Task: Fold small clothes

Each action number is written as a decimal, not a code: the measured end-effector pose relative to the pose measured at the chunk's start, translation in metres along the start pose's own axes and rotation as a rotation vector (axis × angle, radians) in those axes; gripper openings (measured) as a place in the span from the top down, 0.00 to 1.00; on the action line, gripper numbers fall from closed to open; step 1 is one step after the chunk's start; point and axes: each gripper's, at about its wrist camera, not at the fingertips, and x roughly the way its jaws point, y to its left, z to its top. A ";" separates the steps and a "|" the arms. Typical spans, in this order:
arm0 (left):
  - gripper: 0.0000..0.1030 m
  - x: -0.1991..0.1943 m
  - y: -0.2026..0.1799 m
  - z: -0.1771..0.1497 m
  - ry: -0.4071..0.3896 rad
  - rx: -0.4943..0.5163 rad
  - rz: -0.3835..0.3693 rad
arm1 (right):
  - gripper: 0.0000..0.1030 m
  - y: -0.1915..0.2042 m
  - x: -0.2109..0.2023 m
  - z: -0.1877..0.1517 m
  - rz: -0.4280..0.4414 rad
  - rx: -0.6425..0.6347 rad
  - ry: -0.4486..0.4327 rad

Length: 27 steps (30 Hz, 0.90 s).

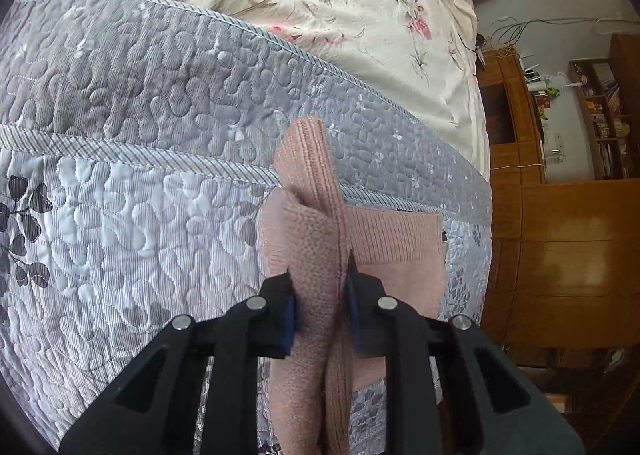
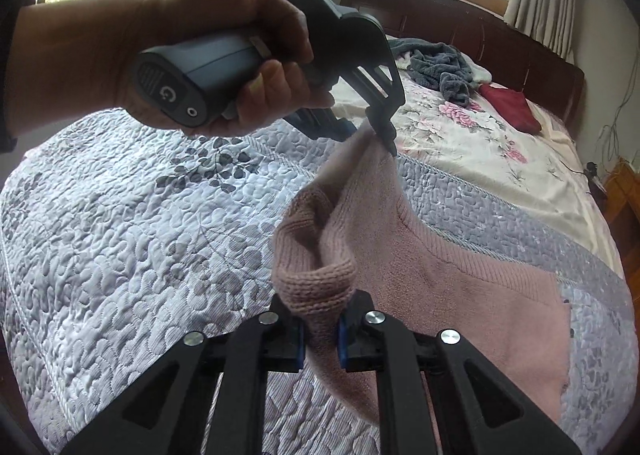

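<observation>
The left gripper (image 1: 320, 287) is clamped on a bunched fold of the pink knit garment (image 1: 316, 255), the cloth squeezed between its two black fingers with the blue pads pressed into the knit. The right gripper (image 2: 320, 319) is likewise clenched on a rolled edge of the same pink knit garment (image 2: 460, 295) low in the centre of its own frame.

In the right wrist view the left gripper (image 2: 382, 139) shows from outside, above centre, nipping a raised corner of the cloth so that the knit hangs in a slack ridge between the two tools. A person's hand (image 2: 224, 55) wraps the grey handle at upper left.

The remainder of the garment lies spread on the grey quilted coverlet (image 2: 120, 247) toward the lower right, its ribbed hem flat on the quilt — only the gripped part is lifted.

Farther out, a cream floral sheet (image 2: 480, 143) covers the bed beyond the quilt's piped edge. On it, near the dark wooden headboard (image 2: 440, 15), lie a grey crumpled cloth (image 2: 444, 71) and a dark red cloth (image 2: 510, 107). In the left wrist view, wooden cabinets (image 1: 560, 239) fill the right side — shelves with small items above them.
</observation>
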 end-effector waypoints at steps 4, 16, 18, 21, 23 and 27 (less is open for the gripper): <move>0.83 -0.002 -0.020 -0.005 -0.015 0.017 0.031 | 0.90 -0.019 -0.011 0.003 0.022 0.070 -0.021; 0.83 0.005 -0.098 -0.012 -0.041 0.072 0.109 | 0.90 -0.069 -0.047 0.001 0.034 0.192 -0.075; 0.83 0.007 -0.112 -0.014 -0.043 0.085 0.123 | 0.90 -0.079 -0.052 -0.001 0.042 0.221 -0.080; 0.83 0.012 -0.131 -0.018 -0.043 0.102 0.147 | 0.90 -0.092 -0.060 -0.006 0.046 0.254 -0.089; 0.83 0.017 -0.144 -0.020 -0.042 0.118 0.161 | 0.90 -0.102 -0.064 -0.010 0.048 0.279 -0.093; 0.83 0.031 -0.170 -0.026 -0.037 0.142 0.174 | 0.90 -0.123 -0.072 -0.019 0.046 0.317 -0.102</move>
